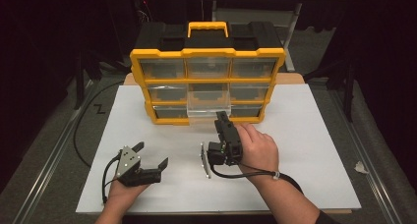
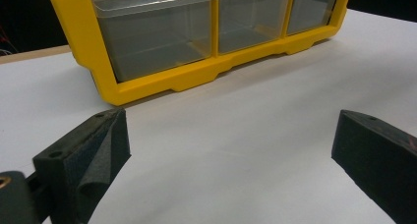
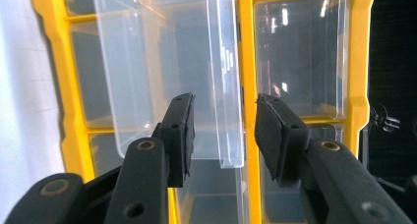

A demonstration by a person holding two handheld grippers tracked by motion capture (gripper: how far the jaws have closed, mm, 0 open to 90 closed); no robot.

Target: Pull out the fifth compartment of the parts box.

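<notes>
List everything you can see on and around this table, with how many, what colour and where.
Organizer cabinet: one, yellow frame with black top and yellow handle, at the far side of the board.
Clear drawers: nine; one pulled-out drawer, bottom row, middle.
White board: one, covering the tabletop.
Crumpled scrap: one, white, on the grey floor to the right.
Left gripper: black, jaws wide apart, resting on the board near the front left.
Right gripper: black, jaws apart on either side of the drawer's front wall, pads not touching it.
Hands: two, one on each gripper.

1 yellow organizer [image 1: 207, 52], 9 clear drawers [image 1: 209, 107], 2 grippers [image 1: 147, 157], 1 white board [image 1: 305, 150].
</notes>
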